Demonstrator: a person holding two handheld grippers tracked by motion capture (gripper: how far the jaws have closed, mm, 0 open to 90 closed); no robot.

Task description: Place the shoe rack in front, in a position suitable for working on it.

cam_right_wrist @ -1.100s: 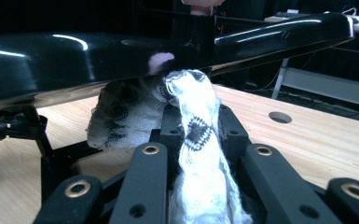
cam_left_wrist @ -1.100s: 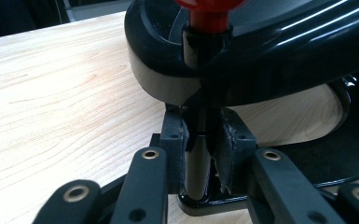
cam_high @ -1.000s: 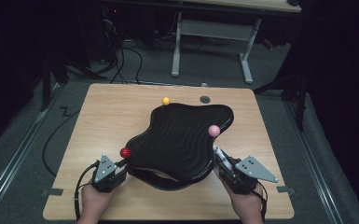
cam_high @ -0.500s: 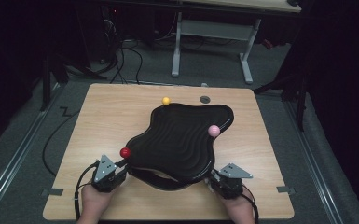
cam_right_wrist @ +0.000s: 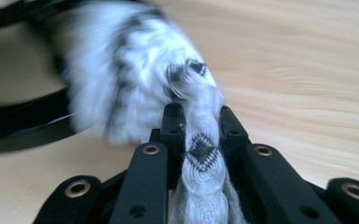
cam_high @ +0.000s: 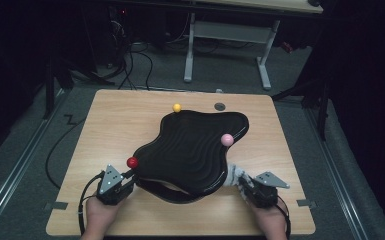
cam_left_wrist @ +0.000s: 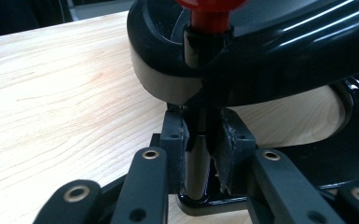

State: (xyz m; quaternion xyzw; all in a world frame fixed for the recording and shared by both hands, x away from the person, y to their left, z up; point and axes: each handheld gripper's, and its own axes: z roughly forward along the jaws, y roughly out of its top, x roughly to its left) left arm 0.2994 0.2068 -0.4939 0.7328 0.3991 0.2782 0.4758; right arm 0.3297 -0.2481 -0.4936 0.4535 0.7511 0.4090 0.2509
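A glossy black wavy board stands on the wooden table, with red, yellow and pink balls at its edge. My left gripper is at its near left corner. In the left gripper view that gripper is shut on the black post under the red ball. My right gripper is at the near right, shut on a white cloth with black pattern. In the right gripper view the cloth runs from the jaws toward the board's base.
A small grey disc lies on the table behind the board. Bare wood shows left of the board and along the near edge. Beyond the table stand a white desk frame and cables on the dark floor.
My right gripper has dropped from beside the pink ball toward the near edge, and the white cloth now shows between it and the board. The left gripper has stayed on the post.
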